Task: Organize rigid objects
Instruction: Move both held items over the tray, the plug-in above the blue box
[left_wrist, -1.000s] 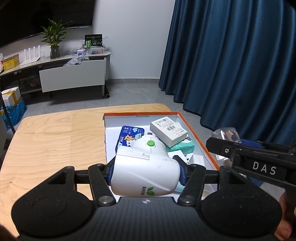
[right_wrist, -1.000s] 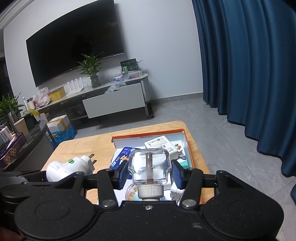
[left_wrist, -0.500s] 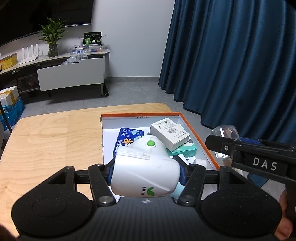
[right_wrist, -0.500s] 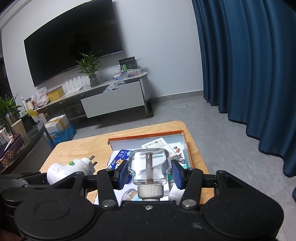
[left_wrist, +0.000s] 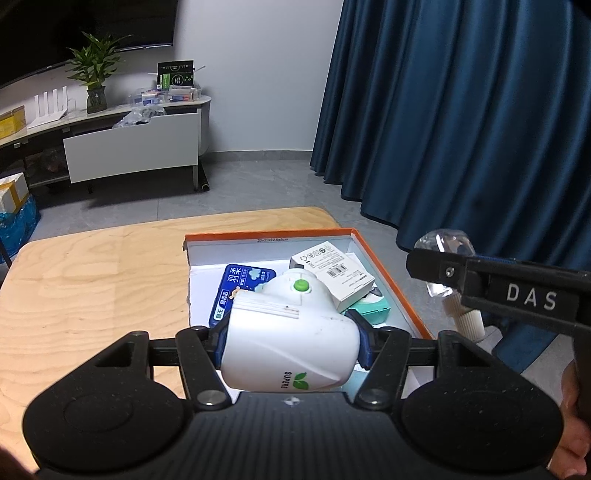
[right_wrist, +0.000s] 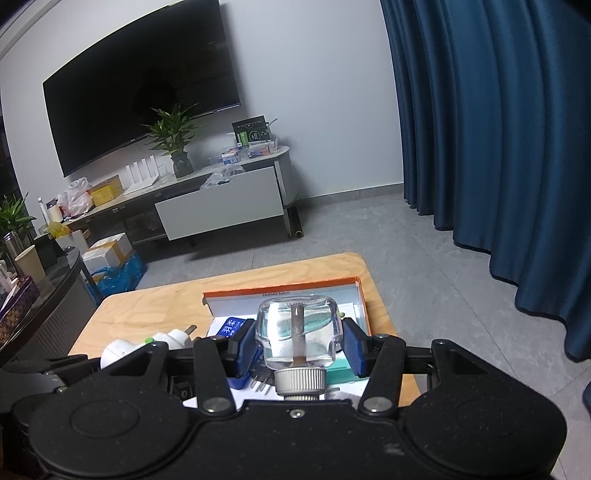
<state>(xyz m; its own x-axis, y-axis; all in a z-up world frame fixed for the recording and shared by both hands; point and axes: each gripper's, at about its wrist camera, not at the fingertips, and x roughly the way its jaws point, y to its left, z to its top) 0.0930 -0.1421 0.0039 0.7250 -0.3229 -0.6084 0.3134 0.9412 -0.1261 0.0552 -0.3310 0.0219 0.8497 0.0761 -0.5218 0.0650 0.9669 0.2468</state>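
Observation:
My left gripper (left_wrist: 291, 338) is shut on a white plug-in device (left_wrist: 291, 343) with a green button, held above the near end of an orange-rimmed box (left_wrist: 384, 266). My right gripper (right_wrist: 297, 341) is shut on a clear glass bottle (right_wrist: 297, 334) with a ribbed white cap, held above the same box (right_wrist: 360, 295). The bottle also shows at the right of the left wrist view (left_wrist: 443, 243). The white device also shows at the left of the right wrist view (right_wrist: 147, 345). The box holds a blue packet (left_wrist: 240, 288), a white carton (left_wrist: 332, 275) and a teal box (left_wrist: 371, 308).
The box sits on the right part of a light wooden table (left_wrist: 92, 288). Dark blue curtains (left_wrist: 461, 129) hang to the right. A TV stand (right_wrist: 221, 199) with a plant and clutter stands along the far wall. A dark round table (right_wrist: 44, 295) is at the left.
Both grippers have drawn back and risen slightly with their objects. The box now looks smaller and farther in both views. The grips are unchanged.

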